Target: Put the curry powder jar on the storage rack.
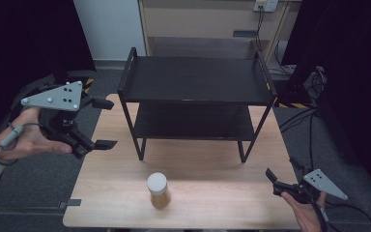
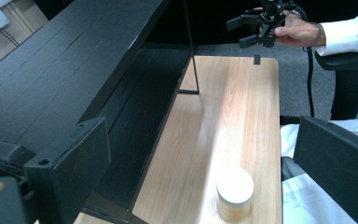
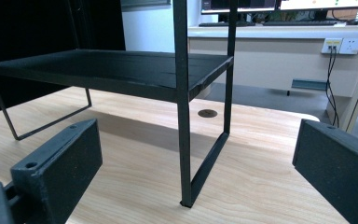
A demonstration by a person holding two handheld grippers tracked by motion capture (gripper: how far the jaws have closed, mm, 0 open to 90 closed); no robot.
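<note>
Both claws are wide apart and hold nothing. From up high, the left claw (image 1: 104,123) hangs over the left edge of the wooden table (image 1: 212,193), and the right claw (image 1: 282,175) sits by the near right corner. A jar (image 1: 158,190) with a white lid stands alone near the front edge, with bare wood all around it. The right gripper view shows a wall plug (image 3: 341,45) behind the black shelf (image 3: 121,70).
</note>
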